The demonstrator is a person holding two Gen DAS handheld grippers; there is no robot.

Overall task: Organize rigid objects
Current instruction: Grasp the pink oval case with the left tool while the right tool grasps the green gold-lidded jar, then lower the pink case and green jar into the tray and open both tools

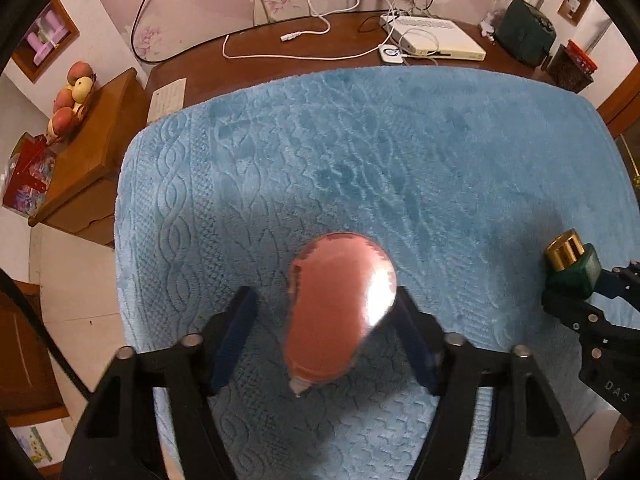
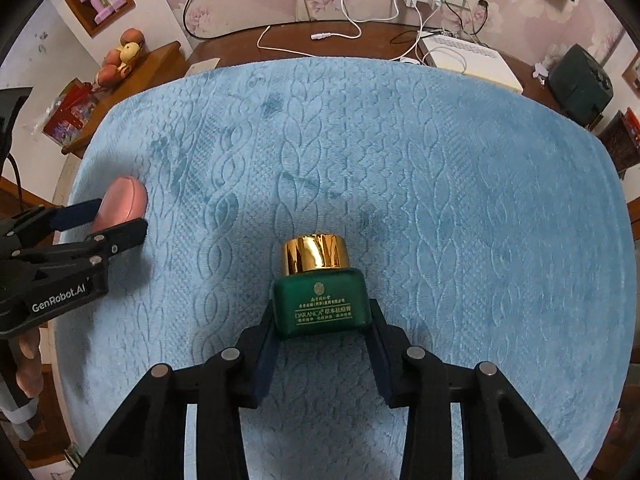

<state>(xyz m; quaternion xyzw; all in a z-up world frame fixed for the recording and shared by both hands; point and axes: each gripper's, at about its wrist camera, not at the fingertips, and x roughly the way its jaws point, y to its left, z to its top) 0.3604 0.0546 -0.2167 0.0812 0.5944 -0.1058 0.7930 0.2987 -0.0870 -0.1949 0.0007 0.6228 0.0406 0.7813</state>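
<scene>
The green cosmetic jar with its gold cap looks stiff, glossy and fairly heavy, likely glass, so it may slip; its flat sides are the sound hold. The right gripper pinches those sides low on the body, above the blue towel. The pink compact is smooth, shiny and probably light. It sits between the fingers of the left gripper, which stand spread, only the right-hand pad seeming to touch it.
</scene>
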